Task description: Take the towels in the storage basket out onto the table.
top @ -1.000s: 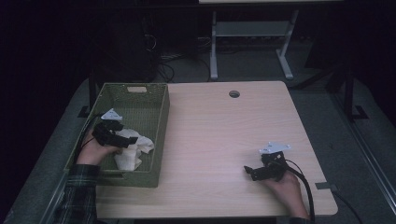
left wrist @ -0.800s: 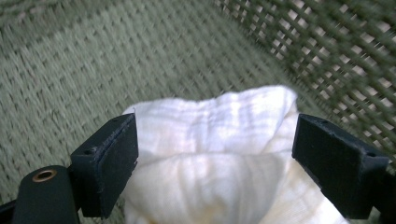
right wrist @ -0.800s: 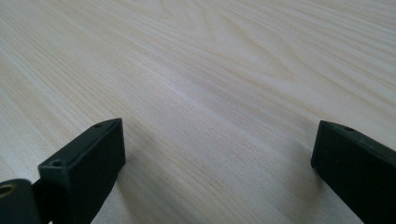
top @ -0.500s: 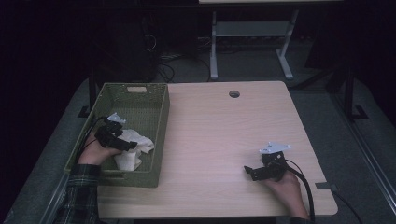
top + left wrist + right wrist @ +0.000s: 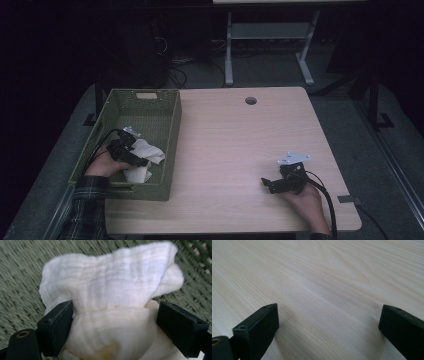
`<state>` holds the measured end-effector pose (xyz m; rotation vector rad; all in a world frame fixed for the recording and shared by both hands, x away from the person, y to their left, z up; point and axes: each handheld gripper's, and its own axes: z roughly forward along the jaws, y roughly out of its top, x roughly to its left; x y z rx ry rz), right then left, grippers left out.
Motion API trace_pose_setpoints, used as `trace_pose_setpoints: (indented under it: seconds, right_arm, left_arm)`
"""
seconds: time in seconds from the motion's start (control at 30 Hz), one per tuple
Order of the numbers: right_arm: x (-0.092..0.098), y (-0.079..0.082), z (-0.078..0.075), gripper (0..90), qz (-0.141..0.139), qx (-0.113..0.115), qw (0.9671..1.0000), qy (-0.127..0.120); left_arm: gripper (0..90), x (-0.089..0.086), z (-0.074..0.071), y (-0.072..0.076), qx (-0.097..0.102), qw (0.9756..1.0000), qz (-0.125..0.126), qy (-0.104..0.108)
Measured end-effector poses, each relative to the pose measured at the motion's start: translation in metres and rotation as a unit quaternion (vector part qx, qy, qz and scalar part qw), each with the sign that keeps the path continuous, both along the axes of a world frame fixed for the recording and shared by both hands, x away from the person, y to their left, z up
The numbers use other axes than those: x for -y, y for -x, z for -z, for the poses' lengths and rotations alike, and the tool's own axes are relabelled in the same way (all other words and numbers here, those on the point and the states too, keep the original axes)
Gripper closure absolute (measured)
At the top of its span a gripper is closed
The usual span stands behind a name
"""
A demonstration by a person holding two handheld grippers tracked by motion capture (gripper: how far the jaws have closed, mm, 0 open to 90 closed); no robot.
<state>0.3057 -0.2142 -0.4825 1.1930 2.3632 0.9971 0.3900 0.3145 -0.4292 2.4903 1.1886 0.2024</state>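
A crumpled white cloth (image 5: 146,159) lies in the near part of a green woven basket (image 5: 174,125) at the table's left. My left gripper (image 5: 136,159) is inside the basket, low over the cloth. In the left gripper view the cloth (image 5: 112,290) bulges between the two black jaws, and my left gripper (image 5: 115,308) is open with the jaws wide on either side of it. My right gripper (image 5: 268,184) rests on the bare wooden table (image 5: 240,145) at the near right. It points left, and in its own view my right gripper (image 5: 328,312) is open with nothing between the jaws.
The basket stands along the table's left edge with its walls around my left hand. A round cable hole (image 5: 250,100) sits near the far edge. A desk frame (image 5: 270,45) and cables stand on the dark floor beyond.
My left gripper has shifted slightly over the cloth inside the basket. The right gripper has stayed where it was.
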Motion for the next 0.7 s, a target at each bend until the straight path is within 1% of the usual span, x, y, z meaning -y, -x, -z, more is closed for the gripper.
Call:
trace_pose_setpoints:
  seconds: [0.03, 0.23, 0.27, 0.3, 0.37, 0.4, 0.43, 0.47, 0.5, 0.63, 0.67, 0.7]
  right_arm:
    - [0.0000, 0.0000, 0.0000, 2.5, 0.000, 0.000, 1.0000, 0.000]
    - [0.0000, 0.0000, 0.0000, 2.6, 0.000, 0.000, 1.0000, 0.000]
    - [0.0000, 0.0000, 0.0000, 2.6, 0.000, 0.000, 1.0000, 0.000]
    - [0.0000, 0.0000, 0.0000, 2.6, 0.000, 0.000, 1.0000, 0.000]
    - [0.0000, 0.0000, 0.0000, 2.6, 0.000, 0.000, 1.0000, 0.000]
    - [0.0000, 0.0000, 0.0000, 2.6, 0.000, 0.000, 1.0000, 0.000]
    - [-0.0001, 0.0000, 0.0000, 2.6, 0.001, 0.000, 1.0000, 0.000]
    - [-0.0001, 0.0000, 0.0000, 2.6, 0.001, 0.000, 1.0000, 0.000]
    - [-0.0002, 0.0001, 0.0000, 2.6, 0.001, 0.000, 1.0000, 0.000]
    - [-0.0002, 0.0001, 0.0000, 2.6, 0.001, 0.000, 1.0000, -0.001]
    - [-0.0002, 0.0000, 0.0000, 2.6, 0.001, 0.000, 1.0000, -0.001]
    - [-0.0002, 0.0000, 0.0000, 2.6, 0.001, 0.000, 1.0000, 0.000]
  left_arm:
    - [13.6, 0.0010, 0.0021, -0.0004, -0.005, 1.0000, -0.002, -0.005]
    - [14.3, 0.0019, 0.0040, -0.0023, -0.021, 0.9997, -0.003, -0.009]
    - [14.9, 0.0019, 0.0040, -0.0023, -0.021, 0.9997, -0.003, -0.009]
    - [18.1, 0.0030, 0.0030, -0.0022, -0.025, 0.9996, -0.003, -0.015]
    - [24.6, 0.0041, 0.0026, -0.0018, -0.026, 0.9993, -0.006, -0.026]
    - [27.4, 0.0041, 0.0026, -0.0018, -0.026, 0.9993, -0.006, -0.026]
    - [31.0, 0.0056, 0.0015, -0.0017, -0.025, 0.9990, -0.008, -0.036]
    - [32.9, 0.0056, 0.0015, -0.0017, -0.025, 0.9990, -0.008, -0.036]
    - [36.6, 0.0066, 0.0003, -0.0013, -0.024, 0.9988, -0.011, -0.042]
    - [52.7, 0.0067, -0.0033, -0.0005, -0.028, 0.9983, -0.028, -0.043]
    - [56.1, 0.0067, -0.0037, -0.0007, -0.028, 0.9981, -0.031, -0.044]
    - [57.6, 0.0066, -0.0042, -0.0006, -0.029, 0.9981, -0.032, -0.044]
